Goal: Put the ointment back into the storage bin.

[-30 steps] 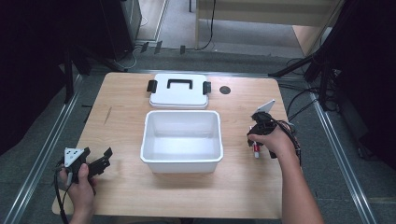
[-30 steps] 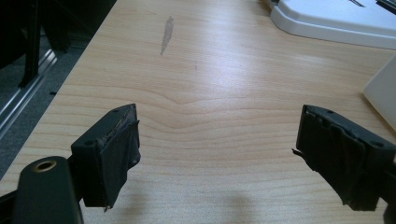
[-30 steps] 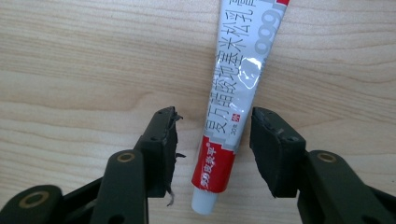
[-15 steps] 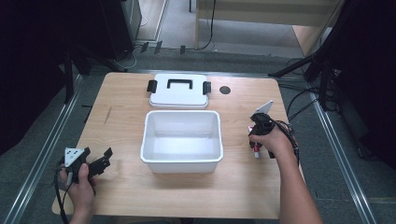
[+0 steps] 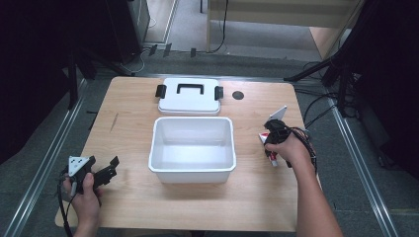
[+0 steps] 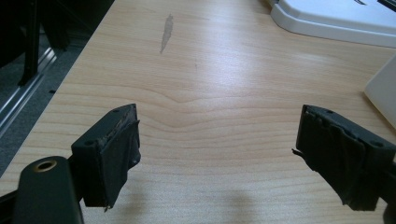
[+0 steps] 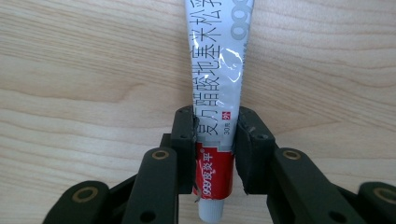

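A white and red ointment tube [image 7: 215, 88] lies on the wooden table, and my right gripper [image 7: 215, 149] is shut on it near its capped end. In the high view the tube [image 5: 271, 157] lies at the table's right side under my right gripper [image 5: 275, 133]. My left gripper [image 5: 101, 170] rests at the table's front left, open. Its two black jaws stand wide apart over bare wood [image 6: 215, 135]. An open white bin [image 5: 192, 148] stands in the middle of the table. Its white lid [image 5: 189, 96] with a black handle and clips lies just behind it.
A small dark round hole [image 5: 238, 95] sits in the tabletop right of the lid. Metal rails run along both sides of the table [image 5: 128, 113]. Cables and dark stands are on the floor to the right.
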A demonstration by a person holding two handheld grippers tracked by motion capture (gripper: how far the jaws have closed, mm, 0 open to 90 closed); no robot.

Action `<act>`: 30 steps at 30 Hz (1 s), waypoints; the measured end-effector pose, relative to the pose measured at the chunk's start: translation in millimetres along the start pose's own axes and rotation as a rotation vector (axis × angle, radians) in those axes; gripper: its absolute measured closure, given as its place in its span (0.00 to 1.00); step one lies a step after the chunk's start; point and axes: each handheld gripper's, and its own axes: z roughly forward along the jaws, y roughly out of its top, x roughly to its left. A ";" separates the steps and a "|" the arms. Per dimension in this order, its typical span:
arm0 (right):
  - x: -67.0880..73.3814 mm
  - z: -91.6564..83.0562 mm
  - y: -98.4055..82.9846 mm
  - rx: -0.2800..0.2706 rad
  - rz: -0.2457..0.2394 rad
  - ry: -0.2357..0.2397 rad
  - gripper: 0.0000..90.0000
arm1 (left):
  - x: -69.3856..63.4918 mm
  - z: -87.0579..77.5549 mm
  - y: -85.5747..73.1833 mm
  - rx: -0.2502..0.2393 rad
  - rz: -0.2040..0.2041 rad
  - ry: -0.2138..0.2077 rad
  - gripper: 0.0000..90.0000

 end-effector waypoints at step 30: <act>40.4 -77.4 -2.5 -0.082 -0.188 0.047 0.80 | -0.5 0.0 0.0 -0.001 0.003 0.003 0.16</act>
